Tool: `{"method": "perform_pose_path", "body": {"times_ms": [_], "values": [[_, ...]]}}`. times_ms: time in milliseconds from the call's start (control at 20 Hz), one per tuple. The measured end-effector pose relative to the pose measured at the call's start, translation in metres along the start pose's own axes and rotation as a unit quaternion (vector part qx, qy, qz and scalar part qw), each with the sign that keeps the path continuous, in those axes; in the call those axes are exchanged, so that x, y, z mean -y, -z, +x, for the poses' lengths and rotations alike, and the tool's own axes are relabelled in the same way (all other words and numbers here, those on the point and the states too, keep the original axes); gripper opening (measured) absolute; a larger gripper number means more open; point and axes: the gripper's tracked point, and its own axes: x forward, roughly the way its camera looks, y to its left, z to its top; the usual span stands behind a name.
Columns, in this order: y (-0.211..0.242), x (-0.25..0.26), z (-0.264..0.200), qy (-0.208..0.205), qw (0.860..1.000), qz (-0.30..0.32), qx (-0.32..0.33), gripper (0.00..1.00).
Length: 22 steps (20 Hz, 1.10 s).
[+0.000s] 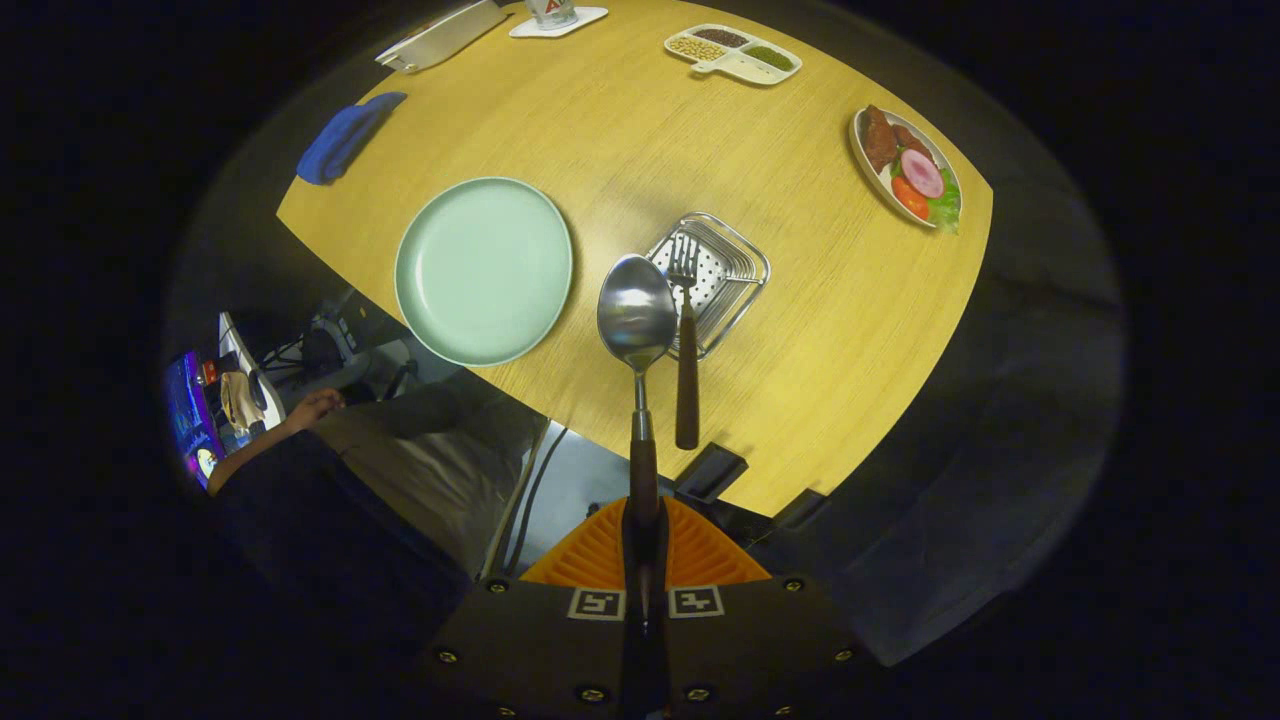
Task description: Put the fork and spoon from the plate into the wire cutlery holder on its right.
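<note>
The tongs [645, 560] were pressed together on the dark wooden handle of a steel spoon [637, 315], one finger on each side of it. The spoon ran straight ahead from the fingers, its polished bowl facing up and held above the near part of the pale wooden bench [650, 130].

The bowl of the spoon lay just left of the square wire cutlery holder [722, 272], overlapping its near left corner as seen from the tongs. Whether the spoon touched the holder could not be told from this angle. A steel fork with a dark wooden handle [686, 345] stood in the holder, tines towards the perforated base and handle leaning out over the near rim towards the tongs, close beside the spoon's neck on its right.

The round pale green plate [484, 270] sat on the bench to the left of the holder, bare, its near rim at the bench edge.

Farther back on the bench were a folded blue cloth [345, 138] at the left edge, a white divided tray of grains and seeds [733, 54], and, well to the right, an oval dish of model food [906, 166]. A person's forearm and hand [300, 415] showed below the bench edge on the left.
</note>
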Motion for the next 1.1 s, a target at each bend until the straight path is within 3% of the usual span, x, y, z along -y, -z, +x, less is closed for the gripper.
{"method": "perform_pose_path", "body": {"times_ms": [500, 1100], "values": [[-0.022, 0.043, 0.02, 0.008, 0.998, 0.0, -0.064, 0.01], [-0.053, 0.059, 0.038, 0.056, 0.983, -0.084, -0.155, 0.01]]}}
